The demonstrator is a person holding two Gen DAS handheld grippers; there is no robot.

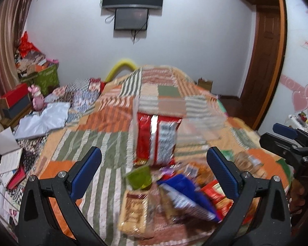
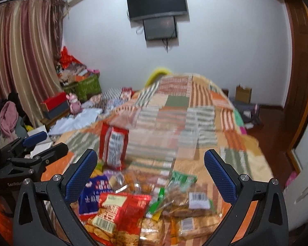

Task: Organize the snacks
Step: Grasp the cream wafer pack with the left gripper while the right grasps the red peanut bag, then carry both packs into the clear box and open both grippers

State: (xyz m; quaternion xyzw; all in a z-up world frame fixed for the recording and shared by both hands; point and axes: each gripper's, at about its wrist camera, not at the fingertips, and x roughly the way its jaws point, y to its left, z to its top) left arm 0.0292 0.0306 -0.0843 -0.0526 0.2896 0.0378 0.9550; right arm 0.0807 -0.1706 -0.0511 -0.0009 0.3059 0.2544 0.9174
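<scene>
The left gripper [image 1: 154,171] hangs spread wide over blurred snack packets [image 1: 174,196] on a patchwork quilt [image 1: 104,135].

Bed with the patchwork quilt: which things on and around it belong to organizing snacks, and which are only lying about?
For the job: snack pile, upright red-and-white bag, blue packet.
Lying about: pink plush toy, red box, green crate, wall screen.

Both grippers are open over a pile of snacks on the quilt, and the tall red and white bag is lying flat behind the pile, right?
Not quite: the red and white bag stands upright, as the left wrist view shows. Both the left gripper and right gripper are open over the snack pile on the quilt.
</scene>
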